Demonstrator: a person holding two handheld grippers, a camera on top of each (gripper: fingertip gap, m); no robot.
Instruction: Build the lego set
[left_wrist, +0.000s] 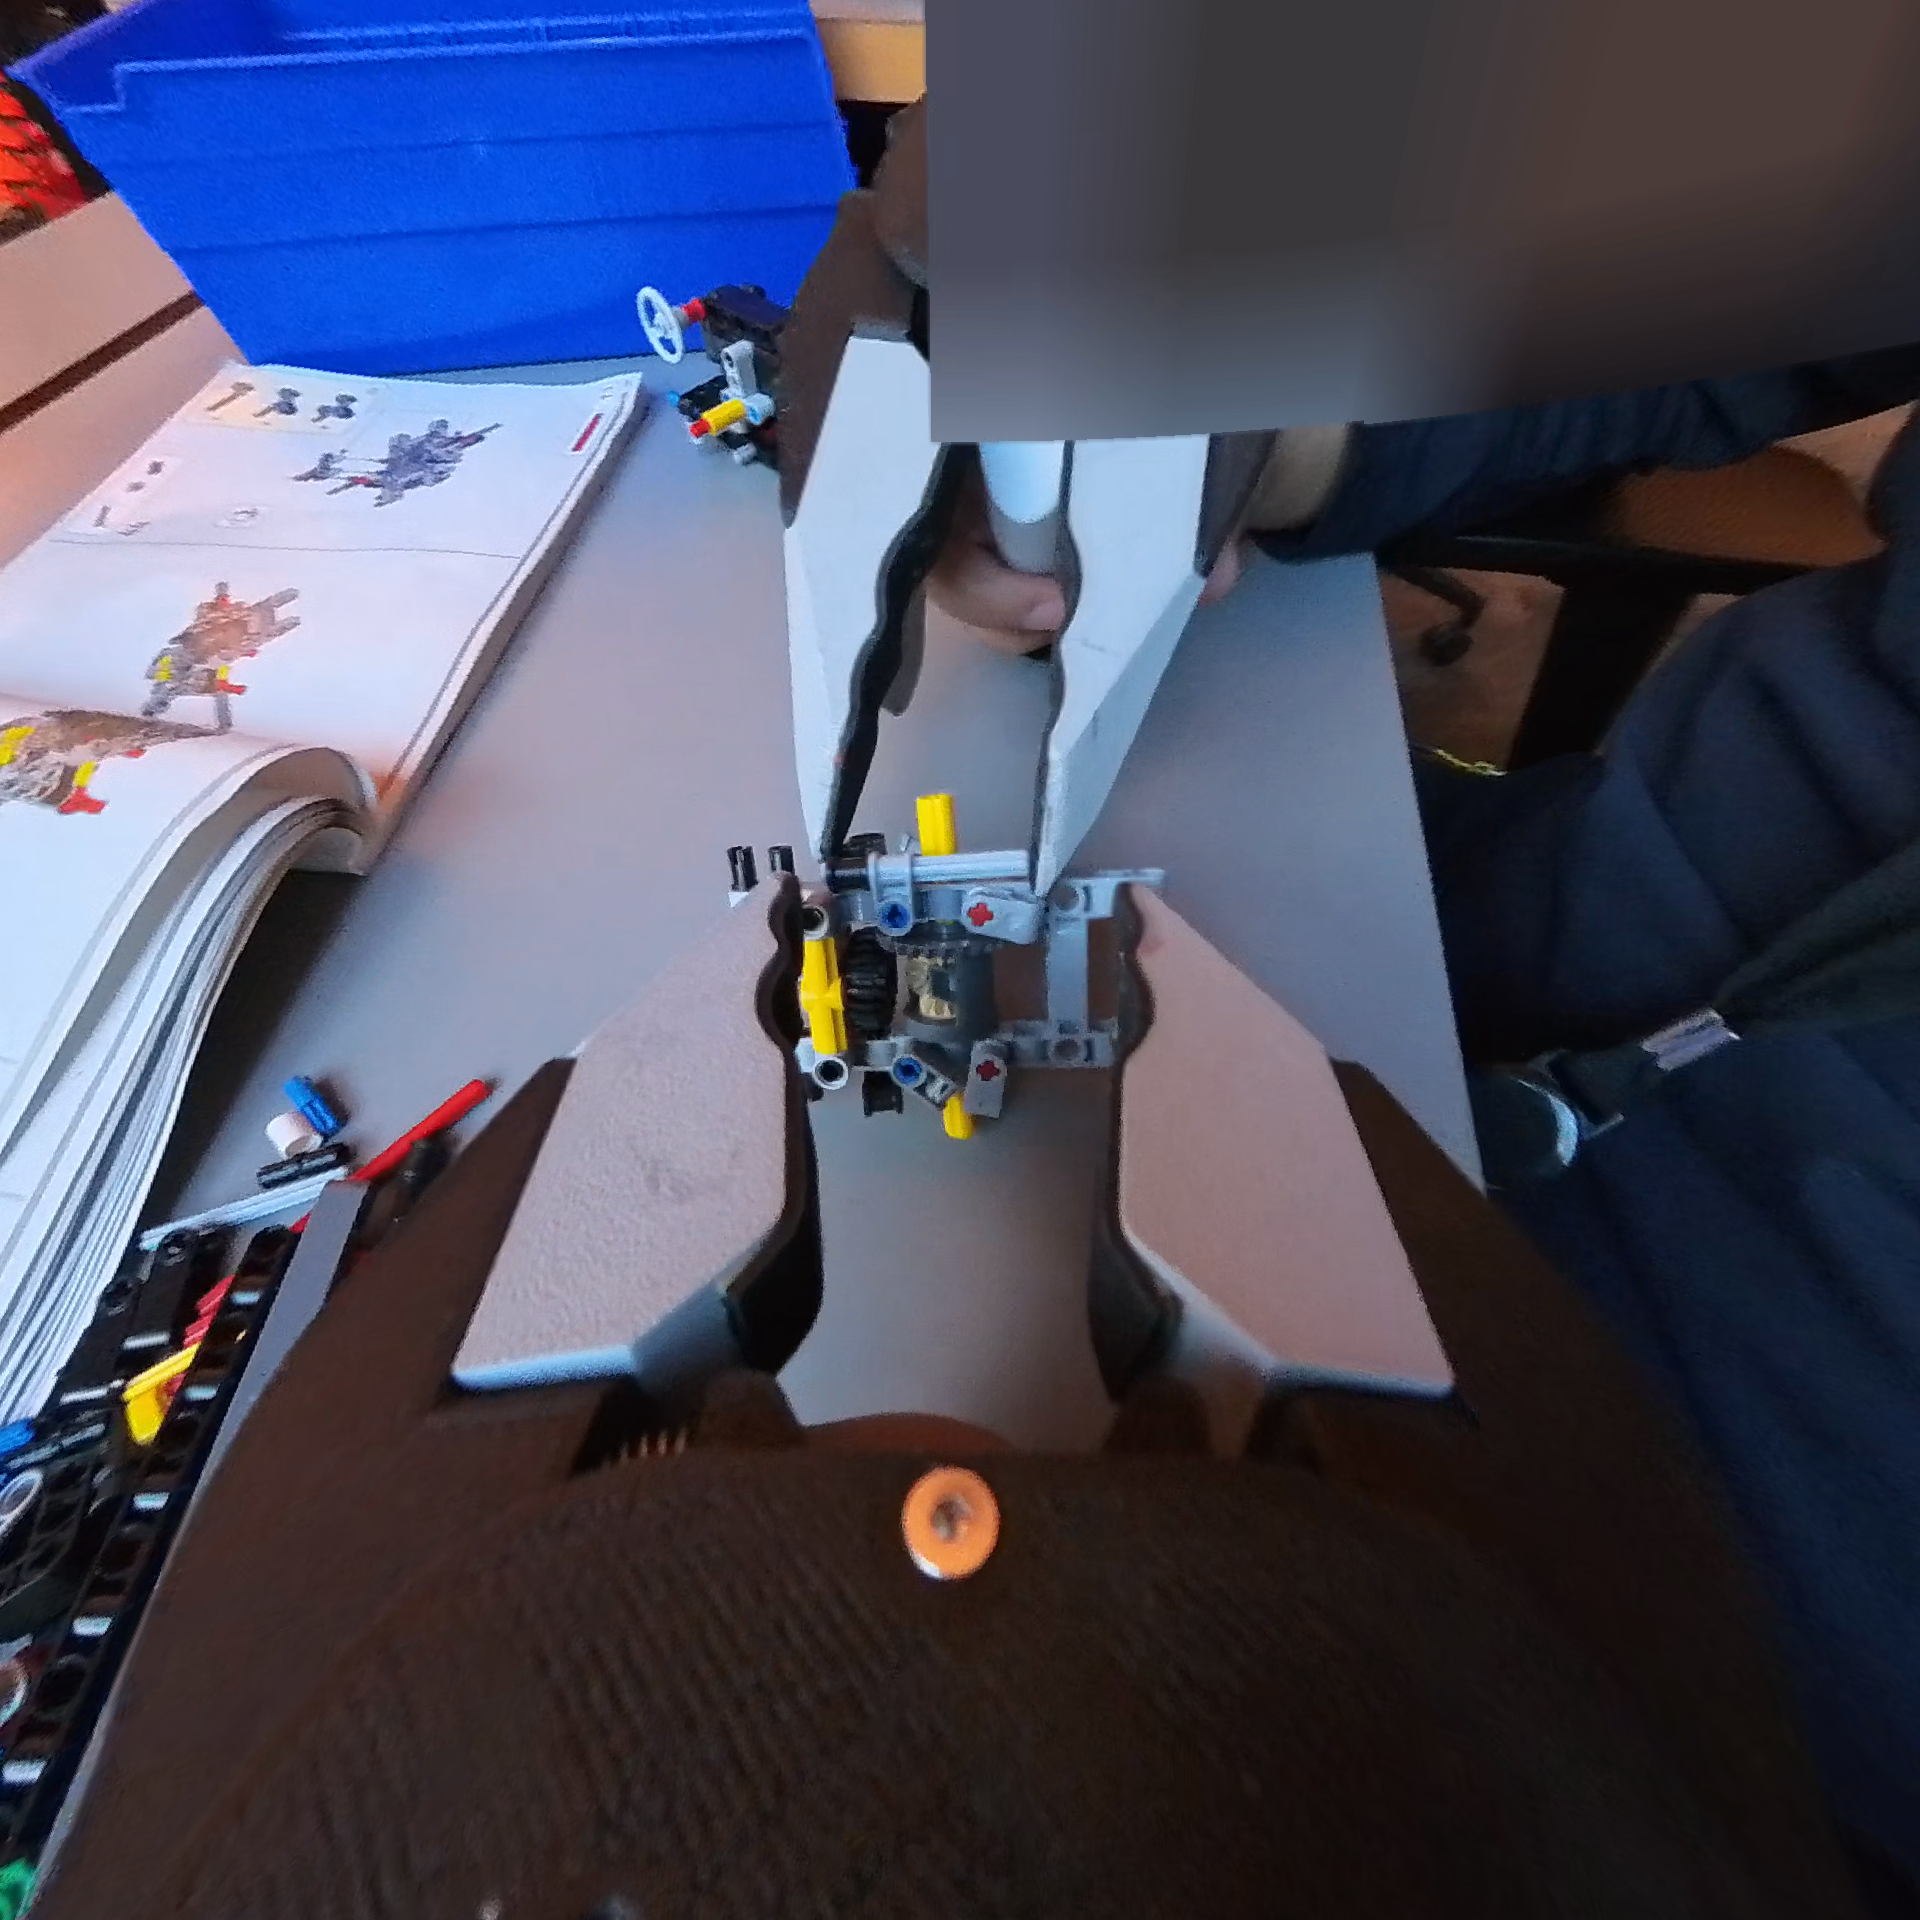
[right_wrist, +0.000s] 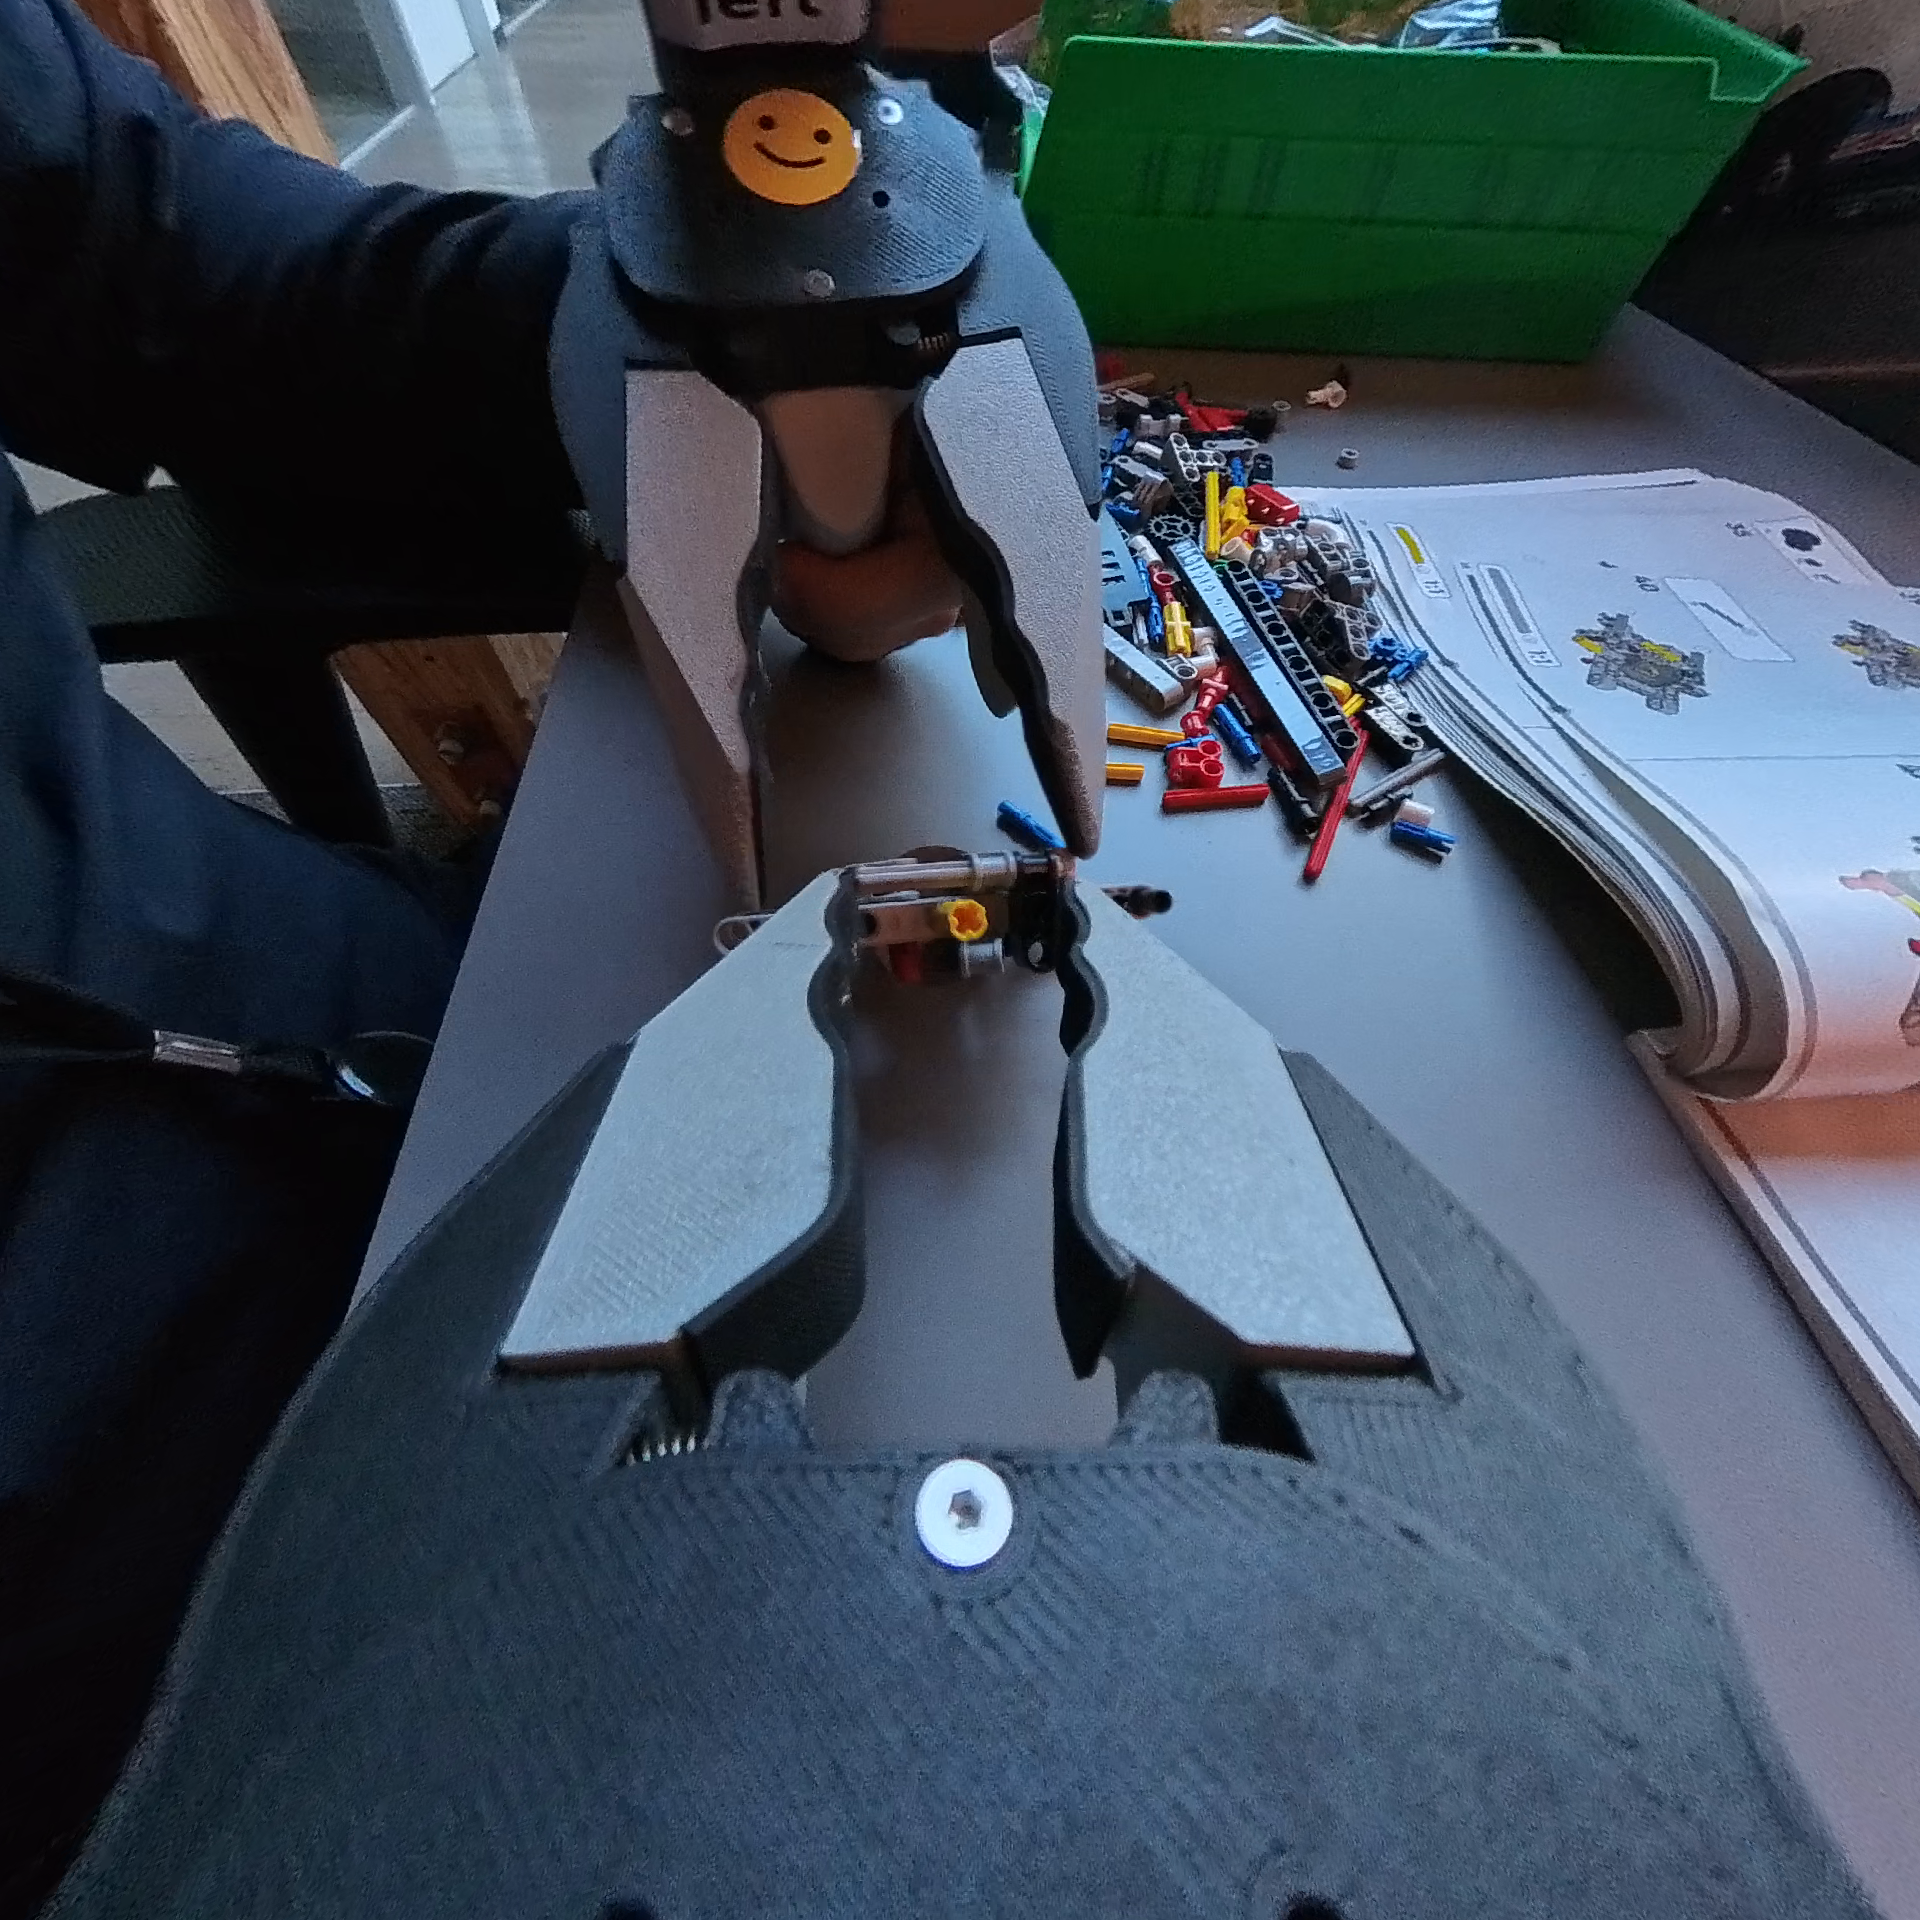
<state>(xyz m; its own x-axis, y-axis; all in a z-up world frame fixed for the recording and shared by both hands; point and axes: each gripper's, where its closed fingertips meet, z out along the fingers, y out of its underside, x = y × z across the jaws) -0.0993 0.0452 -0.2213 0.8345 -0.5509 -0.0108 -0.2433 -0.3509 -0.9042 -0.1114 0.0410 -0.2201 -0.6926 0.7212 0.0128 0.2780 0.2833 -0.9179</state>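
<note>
I see both of my grippers meeting tip to tip over a small grey gear assembly (left_wrist: 940, 966) of toy building pieces, on the grey table (left_wrist: 623, 748). My right gripper (right_wrist: 956, 925) is closed on its far end, both pads pressing on it. My left gripper (left_wrist: 961, 956) stands wide around the near part: the left pad sits against the yellow axle connector (left_wrist: 823, 987), while the right pad looks slightly clear of the grey frame. To the left of my left gripper lie an open instruction booklet (left_wrist: 312, 582), loose pieces (left_wrist: 312, 1132) and, farther off, a blue bin (left_wrist: 468, 177). Beyond my right gripper stands a green bin (right_wrist: 1351, 177).
</note>
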